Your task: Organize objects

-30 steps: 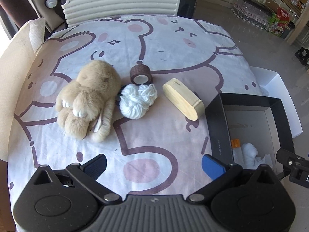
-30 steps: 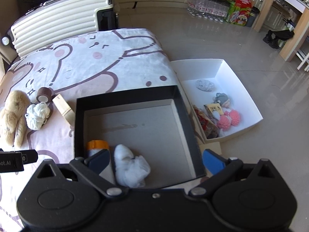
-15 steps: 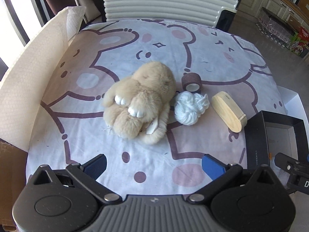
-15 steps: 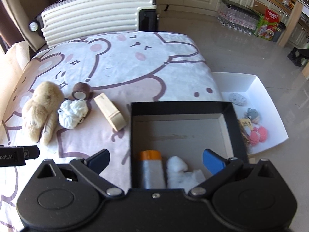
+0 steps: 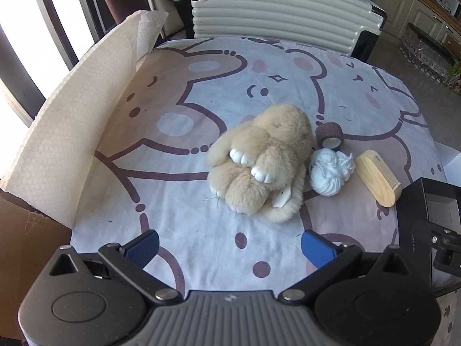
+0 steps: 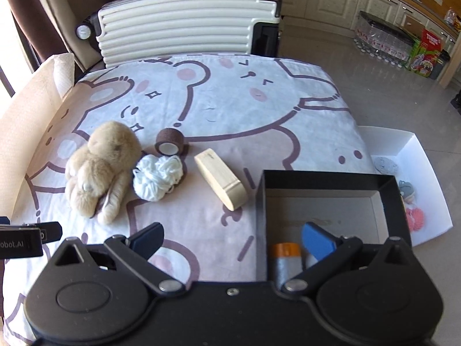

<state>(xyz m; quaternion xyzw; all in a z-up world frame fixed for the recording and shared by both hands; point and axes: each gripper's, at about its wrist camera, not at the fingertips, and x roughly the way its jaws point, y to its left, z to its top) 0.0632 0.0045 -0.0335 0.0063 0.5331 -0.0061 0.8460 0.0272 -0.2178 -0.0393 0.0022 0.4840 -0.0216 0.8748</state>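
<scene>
Left tongs hovering at the bottom of the left wrist view, blue fingertips spread wide apart, holding nothing, pointing over the bear-print sheet covering the surface. Lying in the middle of that frame, straight ahead of the gap: a tan plush rabbit, pale paws turned up. Sitting just to its right and touching its fur, a ball of white yarn; resting beyond the yarn, near the rabbit's far end, a brown tape roll; lying at a slant right of the yarn, a light wooden block. Showing at the right edge of the frame, a corner of the black box.

Right tongs hanging at the bottom of the right wrist view, likewise spread apart and gripping nothing, left fingertip over the sheet, right fingertip over the black box in the lower right of the frame. Standing inside the box near its front wall, a grey container with an orange cap, partly hidden by the tongs. Appearing in the left half of this frame, in a row from left to right: the rabbit, the yarn, the tape roll behind them, and the wooden block, near the box but apart from it.

Standing on edge along the top of both frames, a ribbed cream suitcase. Lying on the floor at the right edge of the right wrist view, a white tray holding small soft toys, too small to tell apart. Rising along the left side of the left wrist view, a wall of cream honeycomb paper.
</scene>
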